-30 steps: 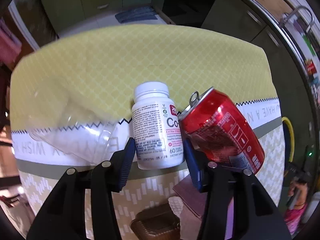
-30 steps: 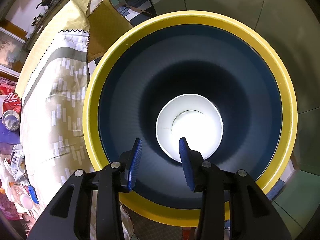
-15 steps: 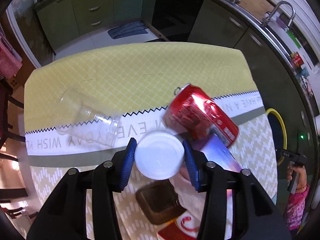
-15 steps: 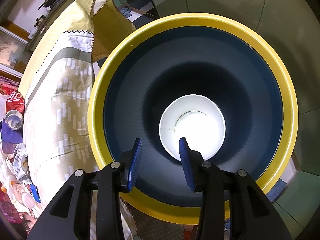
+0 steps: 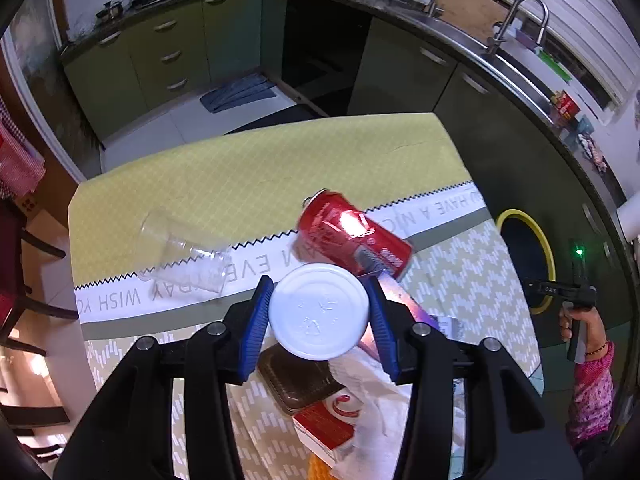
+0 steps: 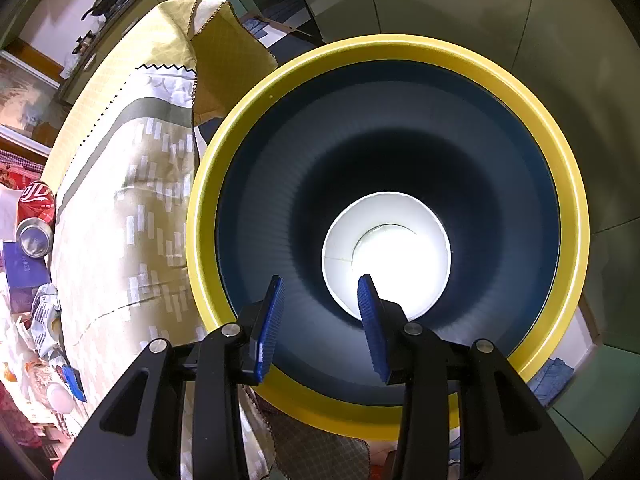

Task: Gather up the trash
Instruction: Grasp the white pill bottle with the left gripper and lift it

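Note:
My left gripper (image 5: pixel 319 285) is shut on a white pill bottle (image 5: pixel 319 311), whose round cap faces the camera, held up above the table. Below it on the yellow tablecloth (image 5: pixel 248 176) lie a red soda can (image 5: pixel 352 240) and a clear plastic cup (image 5: pixel 184 256), both on their sides. My right gripper (image 6: pixel 322 280) hangs open, with nothing between its fingers, over a dark blue bin with a yellow rim (image 6: pixel 576 216). A white paper cup (image 6: pixel 386 256) rests at the bin's bottom. The can (image 6: pixel 36 216) also shows at the far left of the right wrist view.
Under the bottle lie a brown container (image 5: pixel 296 380), a white tissue (image 5: pixel 380 408), a red-and-white box (image 5: pixel 324 428) and a purple box (image 5: pixel 404 304). The bin (image 5: pixel 548 252) stands beside the table's right edge, with a person's hand (image 5: pixel 576 320) next to it. Green cabinets (image 5: pixel 160 60) ring the room.
The left gripper has risen with the pill bottle, which now shows its cap instead of its label; the table looks farther below. The right gripper has stayed over the bin.

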`<action>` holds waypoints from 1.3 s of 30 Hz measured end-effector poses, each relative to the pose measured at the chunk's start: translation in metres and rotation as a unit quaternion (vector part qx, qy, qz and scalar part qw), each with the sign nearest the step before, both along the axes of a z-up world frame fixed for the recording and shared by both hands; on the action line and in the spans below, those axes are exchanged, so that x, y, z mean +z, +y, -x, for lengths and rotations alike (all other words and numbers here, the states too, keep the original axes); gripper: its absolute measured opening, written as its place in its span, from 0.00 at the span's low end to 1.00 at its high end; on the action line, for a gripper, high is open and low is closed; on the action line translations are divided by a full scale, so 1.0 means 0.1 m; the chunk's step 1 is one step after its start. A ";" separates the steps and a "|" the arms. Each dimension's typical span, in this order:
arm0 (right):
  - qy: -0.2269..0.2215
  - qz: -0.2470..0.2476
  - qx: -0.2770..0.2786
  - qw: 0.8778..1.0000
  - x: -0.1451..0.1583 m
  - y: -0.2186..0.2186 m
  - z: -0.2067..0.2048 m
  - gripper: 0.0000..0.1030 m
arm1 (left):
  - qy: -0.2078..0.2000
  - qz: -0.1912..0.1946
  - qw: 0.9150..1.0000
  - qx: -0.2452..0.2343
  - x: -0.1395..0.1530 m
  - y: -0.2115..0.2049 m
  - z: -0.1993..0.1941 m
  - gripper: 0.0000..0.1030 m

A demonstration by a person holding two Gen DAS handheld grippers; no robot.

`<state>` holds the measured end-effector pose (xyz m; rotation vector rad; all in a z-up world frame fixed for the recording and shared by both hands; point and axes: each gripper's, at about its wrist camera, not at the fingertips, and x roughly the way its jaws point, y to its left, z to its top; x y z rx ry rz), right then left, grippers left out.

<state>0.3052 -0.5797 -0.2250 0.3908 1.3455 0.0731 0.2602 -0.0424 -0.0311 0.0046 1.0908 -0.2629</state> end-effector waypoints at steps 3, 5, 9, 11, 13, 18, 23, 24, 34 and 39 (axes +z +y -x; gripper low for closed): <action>0.000 0.000 0.001 1.000 0.00 -0.01 0.00 0.37 | -0.009 0.005 1.000 -0.009 0.11 -0.06 0.04 0.44; 0.000 0.000 0.000 1.000 0.00 -0.01 0.00 0.37 | -0.020 0.005 1.000 -0.014 0.20 -0.09 0.05 0.44; 0.000 0.000 0.000 1.000 0.00 0.00 0.00 0.37 | -0.029 0.007 0.999 -0.019 0.30 -0.16 0.05 0.44; -0.001 0.000 -0.001 1.000 0.00 -0.02 0.01 0.37 | -0.032 0.006 0.999 -0.025 0.34 -0.20 0.05 0.44; -0.001 0.000 -0.003 1.000 0.00 -0.05 0.03 0.37 | -0.033 0.009 0.999 -0.030 0.36 -0.24 0.06 0.44; -0.003 -0.001 -0.005 1.000 -0.01 -0.10 0.07 0.37 | -0.038 0.012 0.998 -0.051 0.42 -0.39 0.12 0.44; -0.009 -0.003 -0.008 1.000 0.05 -0.13 0.09 0.37 | -0.035 0.016 0.996 -0.079 0.45 -0.58 0.20 0.44; -0.012 -0.003 -0.008 1.000 0.07 -0.14 0.10 0.37 | -0.034 0.018 0.995 -0.088 0.45 -0.65 0.21 0.44; -0.045 0.004 -0.010 0.999 0.36 -0.29 0.25 0.37 | -0.026 0.030 0.983 -0.180 0.48 -1.52 0.33 0.44; -0.075 0.013 -0.015 0.997 0.57 -0.46 0.45 0.37 | -0.017 0.026 0.972 -0.232 0.44 -2.16 0.29 0.44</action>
